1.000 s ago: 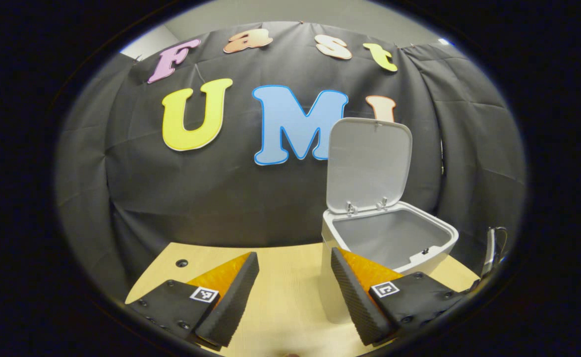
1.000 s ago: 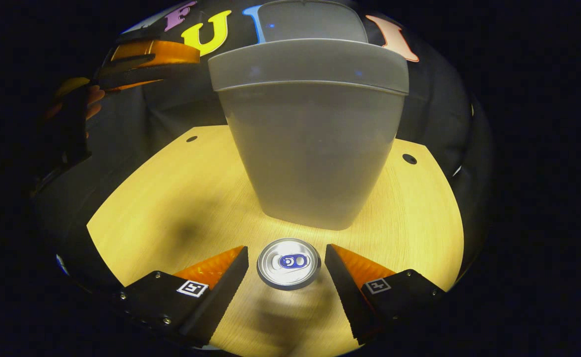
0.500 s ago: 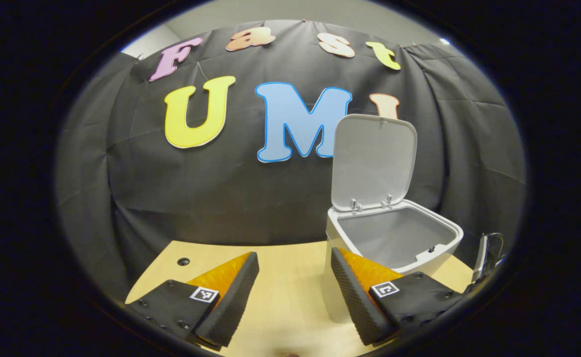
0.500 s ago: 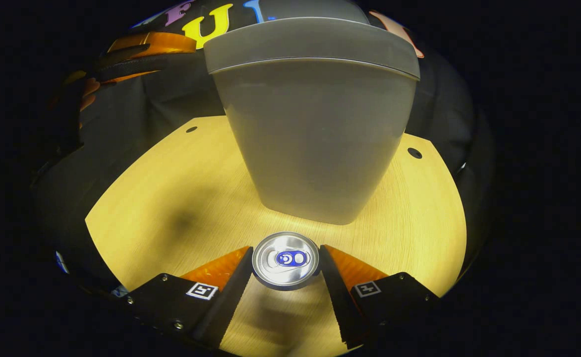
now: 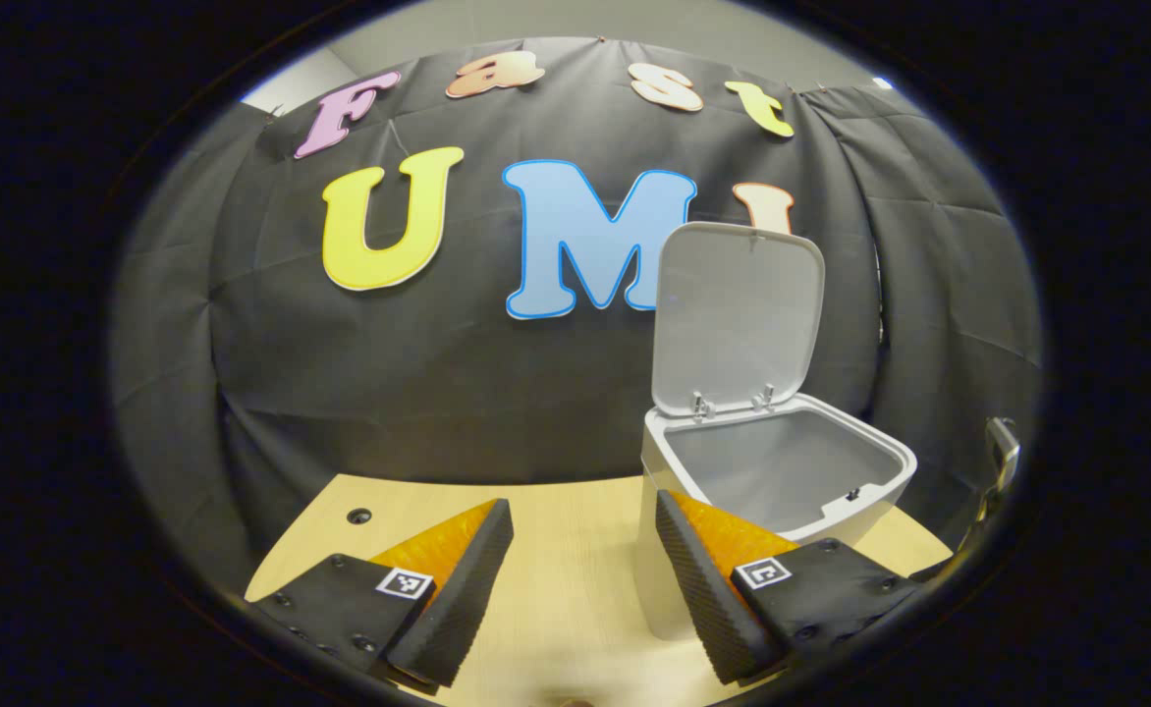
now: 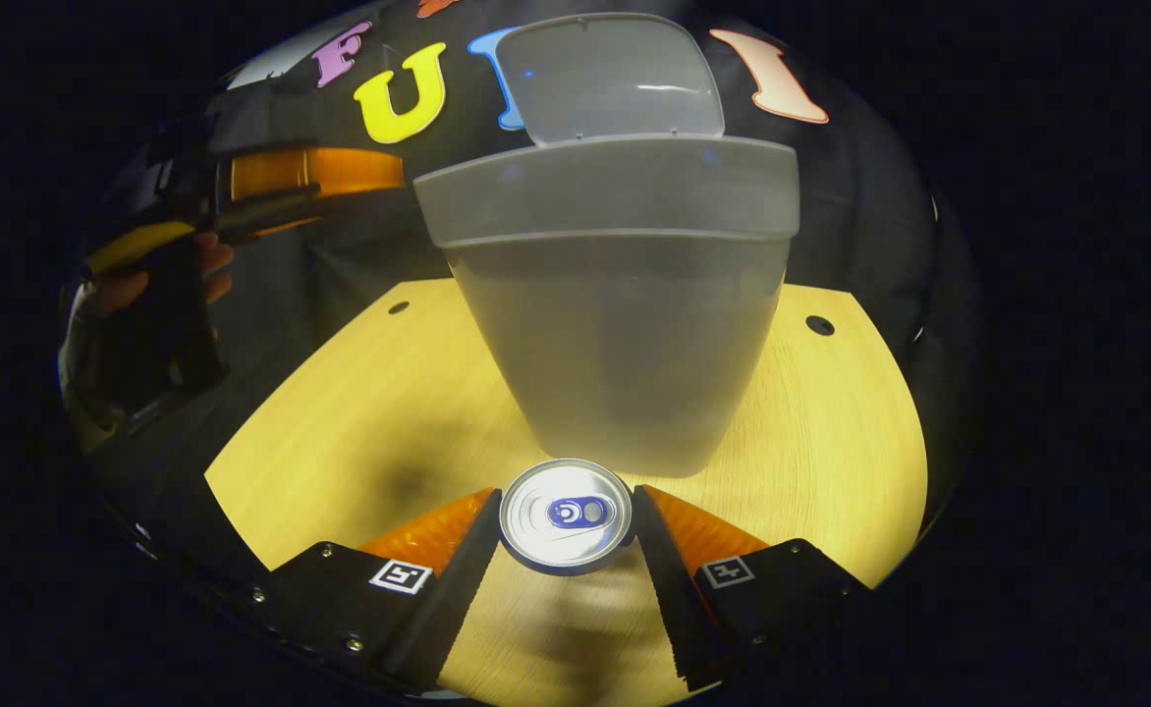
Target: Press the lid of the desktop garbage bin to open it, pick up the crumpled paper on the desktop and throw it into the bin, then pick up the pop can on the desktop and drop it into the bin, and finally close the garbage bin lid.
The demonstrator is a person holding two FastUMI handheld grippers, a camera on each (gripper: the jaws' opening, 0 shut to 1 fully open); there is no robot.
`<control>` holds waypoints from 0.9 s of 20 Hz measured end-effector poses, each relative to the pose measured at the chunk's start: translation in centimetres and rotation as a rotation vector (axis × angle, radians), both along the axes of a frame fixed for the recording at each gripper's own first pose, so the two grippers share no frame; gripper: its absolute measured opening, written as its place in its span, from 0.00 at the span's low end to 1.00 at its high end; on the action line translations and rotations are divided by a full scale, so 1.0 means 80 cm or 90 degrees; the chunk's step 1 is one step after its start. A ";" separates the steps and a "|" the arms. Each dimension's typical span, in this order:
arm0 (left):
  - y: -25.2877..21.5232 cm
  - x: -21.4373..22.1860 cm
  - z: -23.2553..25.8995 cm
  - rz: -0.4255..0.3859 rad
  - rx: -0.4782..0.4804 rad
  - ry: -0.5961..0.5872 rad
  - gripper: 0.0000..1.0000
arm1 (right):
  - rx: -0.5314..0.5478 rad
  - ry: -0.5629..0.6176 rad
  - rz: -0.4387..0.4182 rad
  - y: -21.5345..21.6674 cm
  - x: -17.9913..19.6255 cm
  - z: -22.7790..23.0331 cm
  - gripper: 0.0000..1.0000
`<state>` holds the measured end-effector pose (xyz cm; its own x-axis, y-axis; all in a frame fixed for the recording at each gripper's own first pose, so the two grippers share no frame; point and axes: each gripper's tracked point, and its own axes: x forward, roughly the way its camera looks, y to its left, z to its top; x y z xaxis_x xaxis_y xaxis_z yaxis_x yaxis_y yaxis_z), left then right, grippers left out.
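The wooden desk (image 6: 340, 412) carries the garbage bin (image 6: 625, 334), a pale tapered tub standing upright toward the back. Its lid (image 5: 738, 314) is swung up on the rear hinges and stands nearly vertical against the booth wall. In the left gripper view the inside of the bin (image 5: 782, 466) is open to sight as far as the upper walls go; they are bare and grey, and the bottom is hidden, so what lies in there cannot be told.

The pop can (image 6: 566, 513) stands just in front of the bin's base, its silver top and tab facing the camera. The right hand-held gripper (image 6: 566, 520) pinches it, one finger pressed on each side of the can.

The left hand-held gripper (image 5: 583, 579) hangs above the desk to the bin's left with its fingers spread apart around nothing; the right gripper view shows it off to the side, a hand (image 6: 158, 285) holding it.
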<state>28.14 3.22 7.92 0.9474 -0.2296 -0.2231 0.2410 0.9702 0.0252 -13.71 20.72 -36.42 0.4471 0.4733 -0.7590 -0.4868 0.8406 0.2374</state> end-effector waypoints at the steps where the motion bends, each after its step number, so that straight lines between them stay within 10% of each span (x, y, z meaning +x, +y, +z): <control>1: 0.000 -0.001 -0.001 0.000 -0.001 0.001 1.00 | 0.008 -0.012 -0.002 0.001 0.007 0.013 0.84; 18: -0.002 -0.010 -0.005 0.002 -0.009 0.007 1.00 | 0.183 -0.197 -0.044 0.018 0.091 0.268 0.84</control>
<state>27.36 3.10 7.53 0.9454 -0.2305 -0.2302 0.2388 0.9710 0.0083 -6.45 22.17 -15.01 0.6718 0.6065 -0.4253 -0.5165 0.7951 0.3180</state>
